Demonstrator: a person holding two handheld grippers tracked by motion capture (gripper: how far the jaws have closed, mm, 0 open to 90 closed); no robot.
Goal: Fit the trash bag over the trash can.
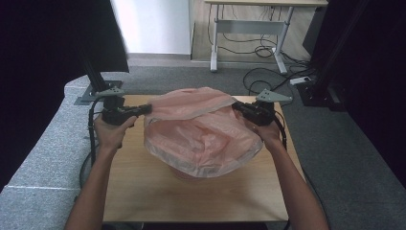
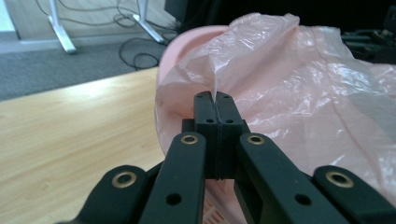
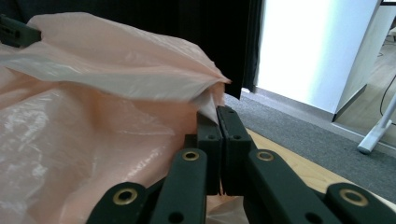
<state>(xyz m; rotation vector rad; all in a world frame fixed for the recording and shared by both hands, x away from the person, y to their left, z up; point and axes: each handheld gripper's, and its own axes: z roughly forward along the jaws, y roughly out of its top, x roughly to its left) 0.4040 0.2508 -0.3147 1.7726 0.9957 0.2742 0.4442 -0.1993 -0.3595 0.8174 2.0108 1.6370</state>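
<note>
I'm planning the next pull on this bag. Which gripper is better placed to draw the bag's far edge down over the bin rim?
Neither clearly: the left gripper and right gripper are both shut on the pink bag at opposite sides. The pink bin shows bare on the left gripper's side, so I'd lean left.

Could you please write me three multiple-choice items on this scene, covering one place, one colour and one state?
1. Where is the bin?
A) on the wooden table
B) on the carpet
C) on a chair

2. What colour is the bag?
A) blue
B) pink
C) black

3. How are the jaws of the left hand-held gripper?
A) wide open
B) shut on nothing
C) shut on the bag

Key: 1 A, the high view shows it on the table; 2 B, pink in all views; 3 C, film is pinched between the jaws.
</note>
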